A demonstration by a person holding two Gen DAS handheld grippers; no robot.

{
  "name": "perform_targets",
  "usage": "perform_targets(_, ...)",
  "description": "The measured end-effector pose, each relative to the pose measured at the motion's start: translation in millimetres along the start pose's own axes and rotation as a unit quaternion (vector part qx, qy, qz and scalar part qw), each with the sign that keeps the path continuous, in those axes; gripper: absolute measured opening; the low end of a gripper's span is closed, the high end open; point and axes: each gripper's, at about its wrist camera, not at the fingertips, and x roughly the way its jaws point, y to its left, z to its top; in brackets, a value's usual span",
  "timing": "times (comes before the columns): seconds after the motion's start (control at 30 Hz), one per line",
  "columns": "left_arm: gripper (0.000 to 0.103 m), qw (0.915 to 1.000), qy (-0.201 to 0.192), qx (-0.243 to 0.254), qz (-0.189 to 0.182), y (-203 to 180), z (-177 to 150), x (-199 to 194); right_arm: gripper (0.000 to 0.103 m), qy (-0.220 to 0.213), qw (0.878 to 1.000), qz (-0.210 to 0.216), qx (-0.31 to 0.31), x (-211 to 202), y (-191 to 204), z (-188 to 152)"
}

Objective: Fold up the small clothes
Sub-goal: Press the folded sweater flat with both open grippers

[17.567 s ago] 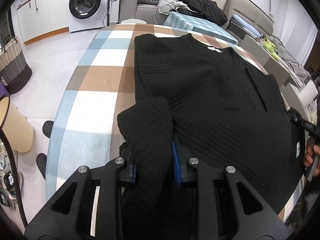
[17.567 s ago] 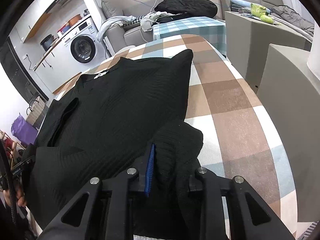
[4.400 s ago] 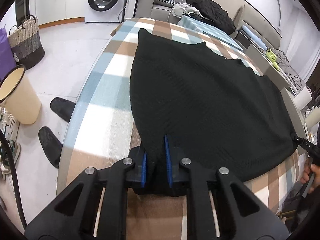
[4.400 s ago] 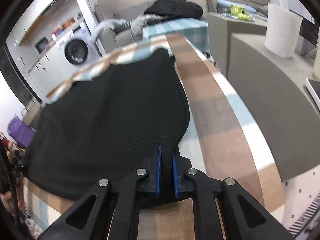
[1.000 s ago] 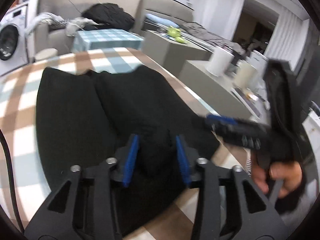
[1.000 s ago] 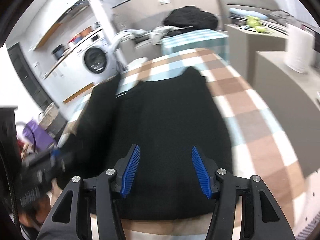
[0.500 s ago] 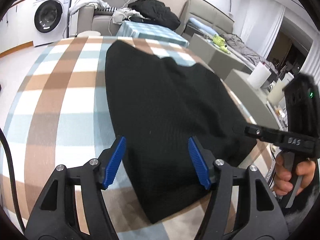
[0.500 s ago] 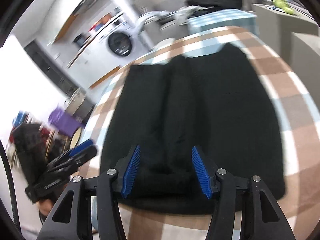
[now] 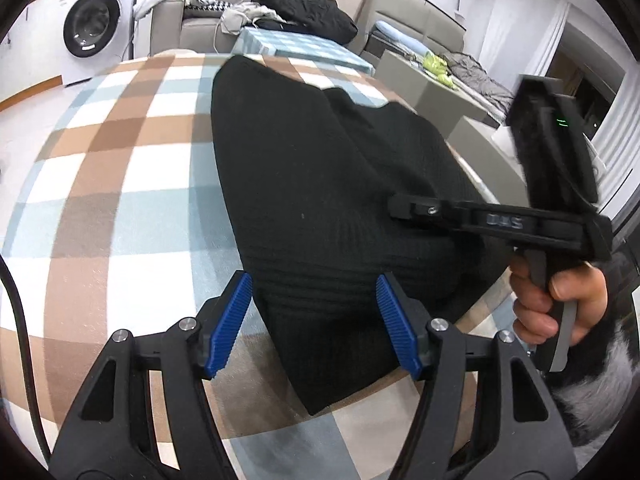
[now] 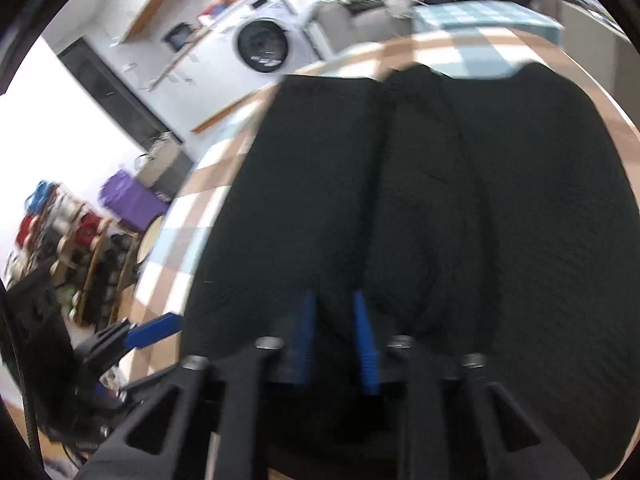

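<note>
A black knitted sweater (image 9: 304,184) lies folded lengthwise on the checked tablecloth (image 9: 120,168). My left gripper (image 9: 314,320) is open, its blue pads either side of the sweater's near end, not touching it. My right gripper (image 10: 334,340) has closed to a narrow gap around a ridge of the sweater (image 10: 420,200) at its near edge. The right gripper also shows in the left wrist view (image 9: 500,216), reaching in from the right over the sweater. The left gripper's blue pad shows at the lower left of the right wrist view (image 10: 148,334).
A washing machine (image 9: 94,28) stands at the back left. A sofa with piled clothes (image 9: 280,4) is behind the table. Grey counters (image 9: 432,92) run along the table's right side. Baskets and shelves with clutter (image 10: 80,240) stand on the floor to the left.
My right gripper has closed from wide open to a narrow gap on the sweater's near edge and moved in over it. My left gripper stays open and has shifted a little.
</note>
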Motion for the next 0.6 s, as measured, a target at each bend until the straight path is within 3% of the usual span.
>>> perform_targets(0.13,0.063,0.9999,0.000,0.012,-0.006,-5,9,-5,0.004,-0.078,0.997,0.004,-0.006,-45,10,9)
perform_targets(0.2,0.064,0.9997,0.009,0.022,-0.005,-7,9,1,0.004,-0.082,0.996,-0.045,0.005,-57,3,10)
perform_targets(0.3,0.064,0.9991,0.032,0.026,-0.004,-9,3,13,0.006,-0.058,0.996,-0.059,0.035,-46,-18,5)
perform_targets(0.37,0.064,0.9985,0.048,0.026,0.002,-9,-3,18,0.012,-0.033,0.998,-0.034,0.048,-38,-28,0)
perform_targets(0.43,0.064,0.9985,0.049,0.024,-0.003,-8,-7,16,0.027,-0.014,0.999,-0.009,0.046,-36,-32,-8)
perform_targets(0.5,0.064,0.9986,0.048,0.019,-0.004,-5,-10,14,0.035,-0.001,0.999,0.028,0.042,-37,-32,-22)
perform_targets(0.6,0.064,0.9987,0.049,0.010,-0.003,3,-10,15,0.037,0.016,0.998,0.059,0.012,-38,-28,-38)
